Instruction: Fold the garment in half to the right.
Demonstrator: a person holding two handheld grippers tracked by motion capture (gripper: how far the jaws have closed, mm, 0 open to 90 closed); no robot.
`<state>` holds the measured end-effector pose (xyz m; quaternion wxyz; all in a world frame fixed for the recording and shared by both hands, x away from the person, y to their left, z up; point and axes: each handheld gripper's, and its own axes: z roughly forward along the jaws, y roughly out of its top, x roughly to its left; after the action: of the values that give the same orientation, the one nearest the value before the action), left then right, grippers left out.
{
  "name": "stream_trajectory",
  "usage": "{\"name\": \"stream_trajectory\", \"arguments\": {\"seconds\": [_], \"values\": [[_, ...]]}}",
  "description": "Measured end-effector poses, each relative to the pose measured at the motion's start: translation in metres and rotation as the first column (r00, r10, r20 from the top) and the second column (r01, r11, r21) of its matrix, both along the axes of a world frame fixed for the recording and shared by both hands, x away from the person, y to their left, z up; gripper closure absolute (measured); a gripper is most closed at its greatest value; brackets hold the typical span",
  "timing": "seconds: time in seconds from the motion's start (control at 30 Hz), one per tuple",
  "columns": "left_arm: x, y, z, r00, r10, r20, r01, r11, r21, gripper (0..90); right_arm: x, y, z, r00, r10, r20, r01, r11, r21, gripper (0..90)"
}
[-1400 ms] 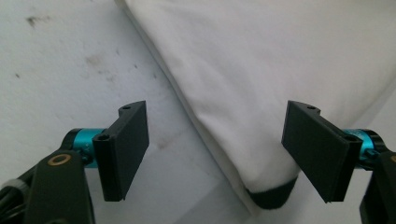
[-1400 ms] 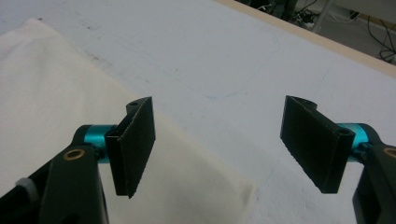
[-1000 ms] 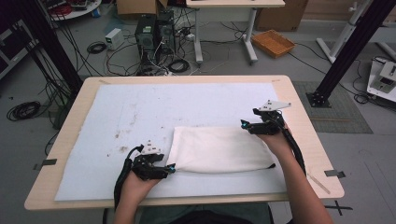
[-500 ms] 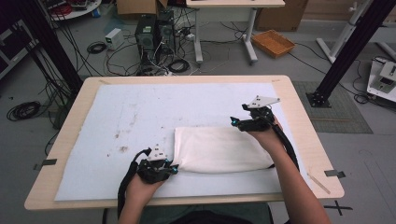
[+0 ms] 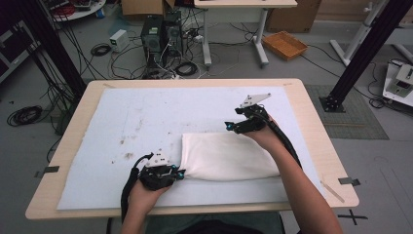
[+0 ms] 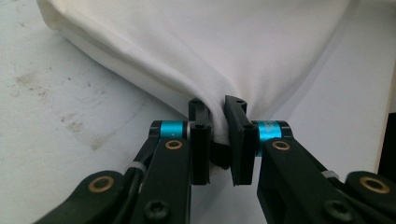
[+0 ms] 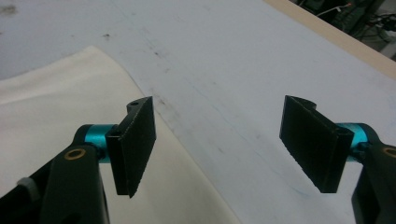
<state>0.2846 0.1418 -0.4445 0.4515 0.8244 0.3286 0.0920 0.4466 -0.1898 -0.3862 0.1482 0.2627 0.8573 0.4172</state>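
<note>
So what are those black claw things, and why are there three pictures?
A person sits at a table covered by a pale mat and holds a grabbing tool in each hand. Each tool ends in black tongs. One picture comes from a camera up high, looking down. The other two come from little cameras riding on each tool, looking along its tongs. A folded white cloth lies on the mat. The left tongs have just been closing and now pinch the cloth's near corner, seen at the cloth's left end from above. The right tongs stand wide open over the cloth's far edge, holding nothing.
</note>
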Motion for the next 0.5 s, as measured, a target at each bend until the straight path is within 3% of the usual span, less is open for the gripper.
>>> {"name": "stream_trajectory", "arguments": {"seconds": [0.07,0.27,0.5], "values": [[-0.001,0.0,0.0,1.0,0.0,-0.002,0.0,0.9999,-0.01,80.6,0.005,0.008,-0.003,0.9988,0.02,-0.046,-0.02,1.0,0.008,27.5],[-0.001,-0.001,0.001,0.9999,-0.01,0.002,0.01,0.9996,-0.025,80.6,0.011,0.044,-0.007,0.995,0.076,-0.065,-0.078,0.996,-0.034,27.6],[0.001,0.0,-0.002,0.9999,-0.009,-0.009,0.009,0.9999,-0.015,80.4,0.019,0.092,-0.016,0.9827,0.147,-0.112,-0.155,0.986,-0.059,27.6]]}}
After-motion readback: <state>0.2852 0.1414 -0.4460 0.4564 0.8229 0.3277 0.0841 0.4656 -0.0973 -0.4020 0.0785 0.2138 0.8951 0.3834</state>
